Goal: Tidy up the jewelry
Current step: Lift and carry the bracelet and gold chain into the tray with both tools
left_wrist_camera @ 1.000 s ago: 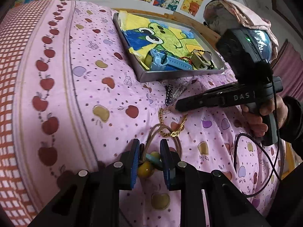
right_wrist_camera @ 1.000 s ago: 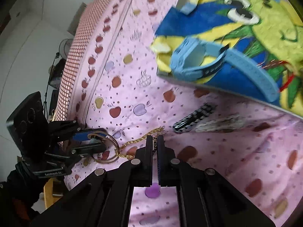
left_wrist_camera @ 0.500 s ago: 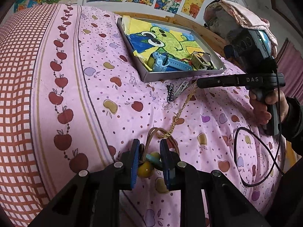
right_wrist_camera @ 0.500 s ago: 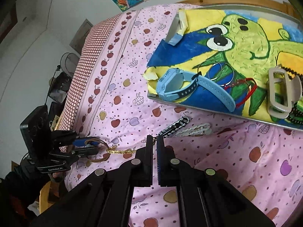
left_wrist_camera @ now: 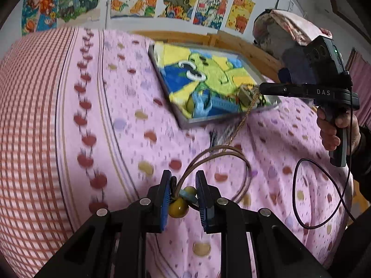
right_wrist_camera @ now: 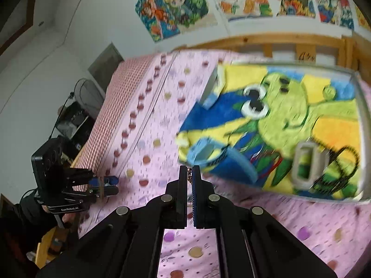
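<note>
My left gripper is shut on a brown cord necklace, gripping it by its yellow bead and blue bead. The cord's loop is lifted above the bedspread. A gold chain runs taut from the loop's top up to my right gripper, which hangs over the near corner of the grey tray. In the right wrist view my right gripper is shut on the gold chain's end, just short of the tray. My left gripper is far off to the left.
The tray is lined with a frog-print cloth and holds a light blue watch, a grey claw clip and a black bead string. A dark hair clip lies on the pink bedspread before the tray. A wooden bed frame runs behind.
Both grippers have risen off the bedspread. The right gripper has carried the chain's end up towards the tray, pulling the chain taut and lifting the cord loop.
</note>
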{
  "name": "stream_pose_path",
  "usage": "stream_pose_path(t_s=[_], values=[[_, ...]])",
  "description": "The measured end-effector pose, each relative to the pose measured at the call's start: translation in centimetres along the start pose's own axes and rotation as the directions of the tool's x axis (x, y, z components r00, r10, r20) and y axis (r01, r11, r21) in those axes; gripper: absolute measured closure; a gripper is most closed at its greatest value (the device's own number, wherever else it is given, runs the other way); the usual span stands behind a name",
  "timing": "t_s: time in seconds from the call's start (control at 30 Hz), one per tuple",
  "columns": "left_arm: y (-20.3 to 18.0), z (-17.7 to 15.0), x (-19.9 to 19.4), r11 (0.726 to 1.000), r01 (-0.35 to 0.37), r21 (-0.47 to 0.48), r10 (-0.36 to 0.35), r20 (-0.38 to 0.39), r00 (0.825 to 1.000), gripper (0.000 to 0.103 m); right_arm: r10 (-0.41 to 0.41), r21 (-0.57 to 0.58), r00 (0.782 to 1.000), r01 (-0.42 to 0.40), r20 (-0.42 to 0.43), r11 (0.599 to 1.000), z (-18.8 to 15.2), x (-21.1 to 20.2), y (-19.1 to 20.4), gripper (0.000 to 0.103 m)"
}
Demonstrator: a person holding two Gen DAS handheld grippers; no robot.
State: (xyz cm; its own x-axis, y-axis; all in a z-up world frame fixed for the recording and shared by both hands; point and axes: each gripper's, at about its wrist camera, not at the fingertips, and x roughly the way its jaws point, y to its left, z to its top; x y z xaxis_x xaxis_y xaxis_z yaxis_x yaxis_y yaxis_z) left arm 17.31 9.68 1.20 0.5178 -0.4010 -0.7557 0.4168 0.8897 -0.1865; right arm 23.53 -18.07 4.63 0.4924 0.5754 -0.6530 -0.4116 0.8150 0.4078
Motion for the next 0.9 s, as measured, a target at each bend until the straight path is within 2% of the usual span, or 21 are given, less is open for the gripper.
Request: stream_pose_path(t_s=[0.27,0.47,0.63,0.77,0.9], values=[[-1.6,6.2,2.1,1.0,0.015,-0.007,-0.015,0.059,0.998,0.083,-0.08,-0.015,0.988,0.082,0.131,0.996,4.2,-3.7,-1.0,0.1],[-3.2,11.7,6.2,1.0,0.013,-0.027,-0.01,0.083,0.997,0.083,-0.151,-0.006,0.974,0.154,0.171,0.988,6.9,-4.2,-2.4,0.1],[-3.8,14.9,11.0,0.998,0.0,-0.069,0.005,0.059,0.998,0.083,-0.195,0.042,0.965,0.191,0.176,0.981,8.5,-3.5,-4.6,0.1],[-4.2,15.6,14.5,0.996,-0.024,-0.087,0.026,0.018,1.0,0.083,-0.21,0.086,0.965,0.199,0.158,0.976,8.1,-2.2,-6.6,0.1],[-4.4,15.6,17.1,0.995,-0.059,-0.085,0.057,-0.031,0.998,0.083,-0.241,0.113,0.966,0.23,0.097,0.967,7.1,-0.5,-8.4,0.099]])
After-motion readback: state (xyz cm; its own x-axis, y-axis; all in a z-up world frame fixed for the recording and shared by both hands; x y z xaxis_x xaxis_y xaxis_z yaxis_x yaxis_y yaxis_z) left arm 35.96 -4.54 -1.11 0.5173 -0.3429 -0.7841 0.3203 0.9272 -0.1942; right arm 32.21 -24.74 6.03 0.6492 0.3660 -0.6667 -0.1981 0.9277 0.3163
